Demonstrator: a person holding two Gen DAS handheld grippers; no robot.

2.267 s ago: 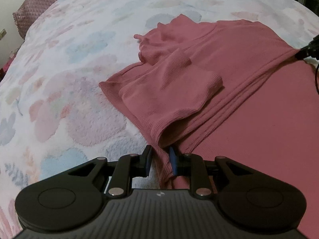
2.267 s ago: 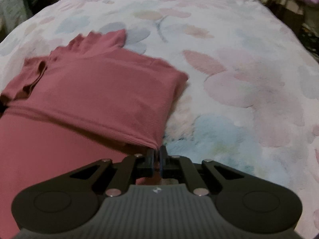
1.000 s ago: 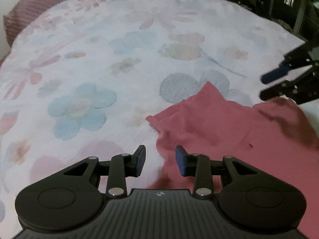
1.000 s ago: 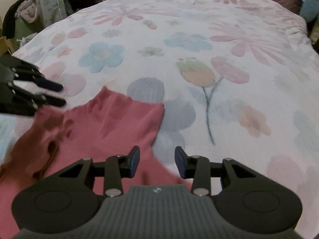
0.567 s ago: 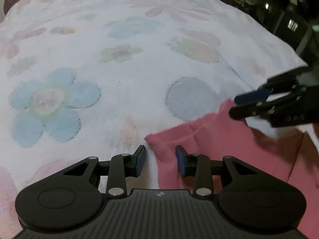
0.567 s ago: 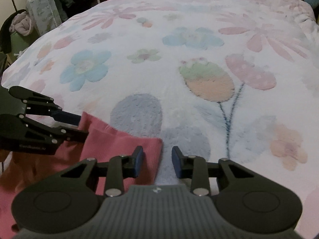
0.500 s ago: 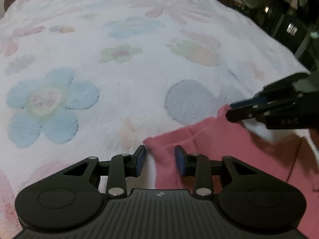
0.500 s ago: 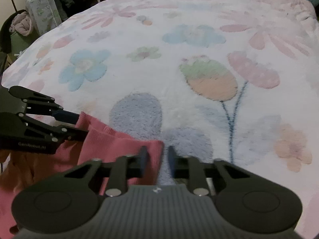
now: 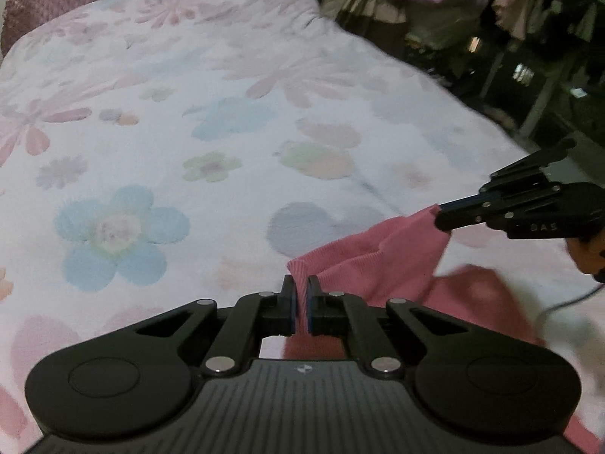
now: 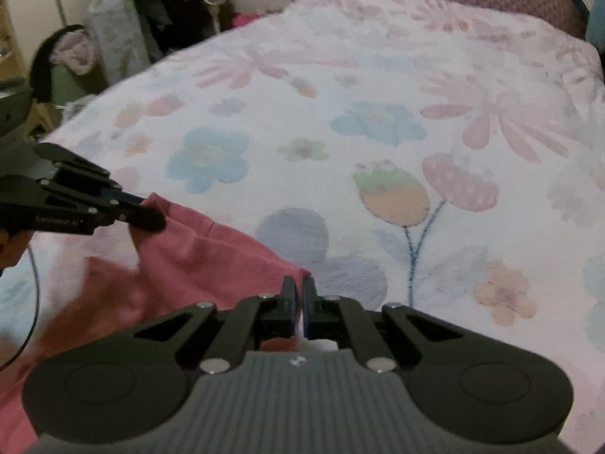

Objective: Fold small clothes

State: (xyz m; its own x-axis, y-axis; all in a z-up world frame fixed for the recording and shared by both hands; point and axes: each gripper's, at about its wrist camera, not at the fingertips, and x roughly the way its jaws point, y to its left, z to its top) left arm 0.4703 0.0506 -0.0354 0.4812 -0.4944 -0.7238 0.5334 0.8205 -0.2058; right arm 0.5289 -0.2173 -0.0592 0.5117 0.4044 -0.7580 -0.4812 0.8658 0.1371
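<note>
Where held aloft: pink garment (image 9: 382, 253), above floral bedspread (image 9: 159, 140), at 4 o'clock in left wrist view. Left gripper (image 9: 300, 295): jaws clenched on one ribbed corner. Right gripper (image 10: 298, 295): jaws clenched on opposite corner. Edge stretched between both, remainder hanging blurred below.

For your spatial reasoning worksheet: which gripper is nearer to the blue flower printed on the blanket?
Left. The left gripper pinches the pink garment on the side toward the blue flower; the right gripper grips the garment's opposite corner, farther away.
</note>
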